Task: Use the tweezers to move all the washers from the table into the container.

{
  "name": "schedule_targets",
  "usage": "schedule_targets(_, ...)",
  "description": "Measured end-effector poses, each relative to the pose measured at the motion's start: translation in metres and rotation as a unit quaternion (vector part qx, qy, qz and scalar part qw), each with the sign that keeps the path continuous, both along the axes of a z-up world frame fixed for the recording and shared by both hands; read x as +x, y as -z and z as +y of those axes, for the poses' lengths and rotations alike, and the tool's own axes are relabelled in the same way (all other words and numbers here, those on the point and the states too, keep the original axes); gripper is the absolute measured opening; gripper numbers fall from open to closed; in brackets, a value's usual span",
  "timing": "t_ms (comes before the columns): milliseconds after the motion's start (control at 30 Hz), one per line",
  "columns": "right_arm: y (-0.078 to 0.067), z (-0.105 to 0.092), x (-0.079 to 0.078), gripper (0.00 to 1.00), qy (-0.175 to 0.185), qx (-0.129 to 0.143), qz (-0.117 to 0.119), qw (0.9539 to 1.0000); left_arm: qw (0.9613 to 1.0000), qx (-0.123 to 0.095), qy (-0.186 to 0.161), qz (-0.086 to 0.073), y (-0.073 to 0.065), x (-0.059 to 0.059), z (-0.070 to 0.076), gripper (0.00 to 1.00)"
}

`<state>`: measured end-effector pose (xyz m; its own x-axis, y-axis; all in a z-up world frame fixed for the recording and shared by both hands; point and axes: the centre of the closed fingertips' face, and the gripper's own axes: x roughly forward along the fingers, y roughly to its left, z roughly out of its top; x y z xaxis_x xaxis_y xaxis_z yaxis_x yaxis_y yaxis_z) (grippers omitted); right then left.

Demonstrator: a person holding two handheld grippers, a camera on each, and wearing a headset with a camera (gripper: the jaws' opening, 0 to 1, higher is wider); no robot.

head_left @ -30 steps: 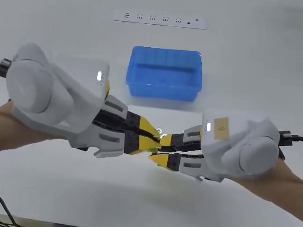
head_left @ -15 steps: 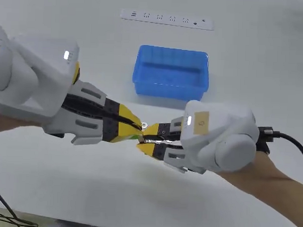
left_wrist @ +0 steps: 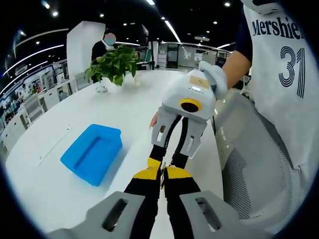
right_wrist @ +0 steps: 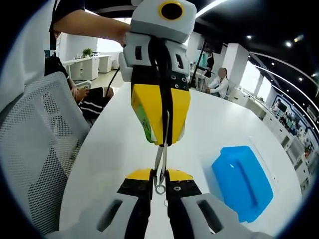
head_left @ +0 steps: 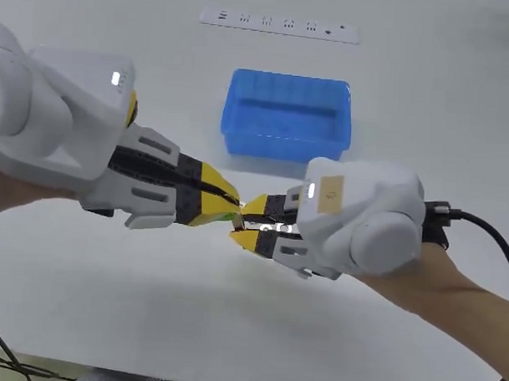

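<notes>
Mid-frame, the jaws of left gripper and right gripper both pinched the slim tweezers, likely stiff, slippery, best held mid-shank.

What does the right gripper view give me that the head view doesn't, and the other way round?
Right gripper view: the thin metal tweezers running from the left gripper's shut tongs into the right gripper's own, with a mesh chair and seated people in the background. Head view: the power strip beyond the container, and the white housings of both grippers from above. Shared: the blue container on the white table, and the two grippers meeting tip to tip.
</notes>
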<state>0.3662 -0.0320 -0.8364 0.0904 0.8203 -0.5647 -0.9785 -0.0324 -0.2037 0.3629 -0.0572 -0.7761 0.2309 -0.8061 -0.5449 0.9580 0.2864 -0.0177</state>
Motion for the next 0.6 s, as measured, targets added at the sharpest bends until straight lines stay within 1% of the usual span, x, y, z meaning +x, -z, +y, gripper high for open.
schedule_targets(133, 0.003, 0.001, 0.001, 0.11, 0.002, -0.003, 0.0, 1.0, 1.0, -0.002, -0.006, 0.003, 0.003, 0.002, 0.001, 0.06)
schedule_targets(433, 0.01, -0.002, 0.004, 0.11, 0.008, -0.012, 0.007, 0.9999, 1.0, -0.004, -0.004, 0.005, 0.01, 0.005, 0.0, 0.06)
schedule_targets(600, 0.012, -0.002, 0.005, 0.11, 0.011, -0.011, 0.009, 0.9998, 1.0, 0.0, -0.002, 0.001, 0.012, 0.006, 0.0, 0.06)
